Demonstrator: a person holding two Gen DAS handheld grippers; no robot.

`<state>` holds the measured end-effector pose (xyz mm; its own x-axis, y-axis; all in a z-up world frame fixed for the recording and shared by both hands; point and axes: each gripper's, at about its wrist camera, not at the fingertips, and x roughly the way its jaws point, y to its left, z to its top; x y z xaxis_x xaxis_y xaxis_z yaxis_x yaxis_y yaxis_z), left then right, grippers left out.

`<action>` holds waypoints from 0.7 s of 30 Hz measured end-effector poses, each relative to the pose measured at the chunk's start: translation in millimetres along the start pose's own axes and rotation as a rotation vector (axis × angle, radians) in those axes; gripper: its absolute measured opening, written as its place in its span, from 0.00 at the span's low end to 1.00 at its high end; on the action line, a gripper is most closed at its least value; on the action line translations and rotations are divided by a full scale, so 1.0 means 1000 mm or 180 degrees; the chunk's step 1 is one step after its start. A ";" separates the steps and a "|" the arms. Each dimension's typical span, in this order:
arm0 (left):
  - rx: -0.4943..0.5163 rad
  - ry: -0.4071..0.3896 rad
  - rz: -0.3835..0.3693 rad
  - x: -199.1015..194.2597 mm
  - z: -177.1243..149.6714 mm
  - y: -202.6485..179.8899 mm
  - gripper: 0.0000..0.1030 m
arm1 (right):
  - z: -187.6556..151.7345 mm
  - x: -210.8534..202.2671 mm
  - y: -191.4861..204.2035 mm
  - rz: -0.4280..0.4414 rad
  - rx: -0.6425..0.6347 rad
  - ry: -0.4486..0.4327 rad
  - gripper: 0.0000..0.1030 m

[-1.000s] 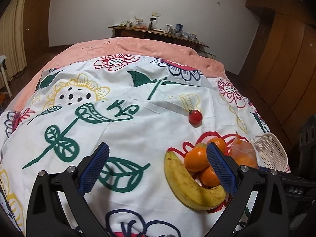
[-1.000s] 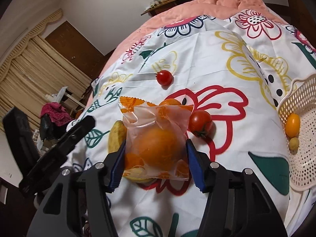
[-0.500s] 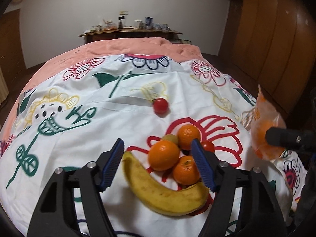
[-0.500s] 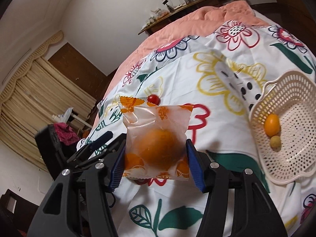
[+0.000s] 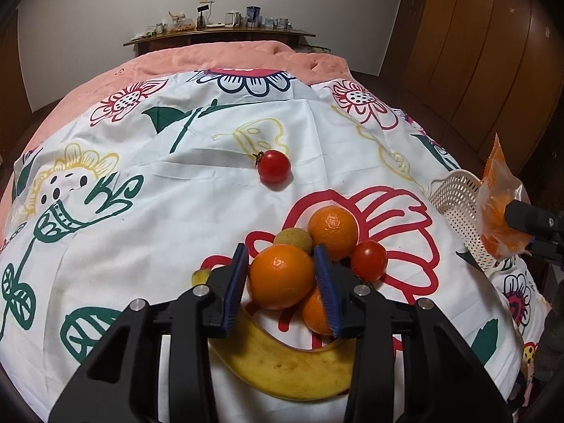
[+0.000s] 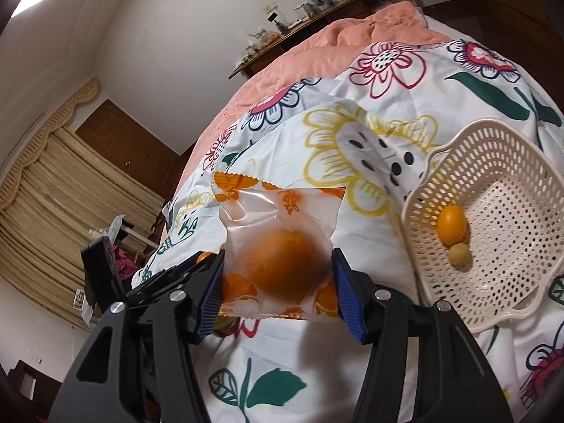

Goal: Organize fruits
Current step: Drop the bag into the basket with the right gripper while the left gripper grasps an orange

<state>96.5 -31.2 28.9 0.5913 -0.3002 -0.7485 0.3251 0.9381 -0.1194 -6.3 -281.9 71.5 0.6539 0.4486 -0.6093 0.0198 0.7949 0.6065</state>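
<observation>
Both grippers loaded: left newly closed around an orange, right carrying a bagged orange toward the basket.

In the last second my left gripper (image 5: 282,278) has swung from the bare floral sheet (image 5: 141,211) onto the fruit pile and narrowed from wide open until its blue pads flank the front round orange (image 5: 282,276), apparently touching both sides (lift not yet begun). The pile crowds that grasp: a yellow banana (image 5: 282,370) beneath, a second orange (image 5: 333,231), a small greenish-brown fruit (image 5: 294,241) and a red tomato (image 5: 369,259) just beside; a lone red tomato (image 5: 274,165) sits apart. Meanwhile my right gripper (image 6: 278,292) has carried its clear, orange-printed plastic bag holding an orange (image 6: 282,253) off the sheet and now holds it near the cream perforated plastic basket (image 6: 511,282), which contains two small fruits. I judge release comes next; the near basket rim is the obstacle.
</observation>
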 end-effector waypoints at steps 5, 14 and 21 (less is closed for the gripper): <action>-0.0075 -0.0035 0.0044 -0.007 -0.001 0.000 0.38 | 0.004 -0.011 -0.013 -0.0093 0.0056 -0.0112 0.56; -0.0054 -0.0216 0.0037 -0.032 0.010 -0.011 0.38 | 0.011 -0.036 -0.048 -0.0296 0.0223 -0.0318 0.56; -0.0005 -0.0278 0.0007 -0.042 0.017 -0.027 0.38 | 0.010 -0.050 -0.079 -0.0606 0.0339 -0.0439 0.56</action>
<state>75.4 -46.8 74.2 0.6540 -0.3121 -0.6891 0.3228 0.9390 -0.1189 -33.1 -371.6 59.1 0.7275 0.2291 -0.6467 0.2273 0.8088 0.5423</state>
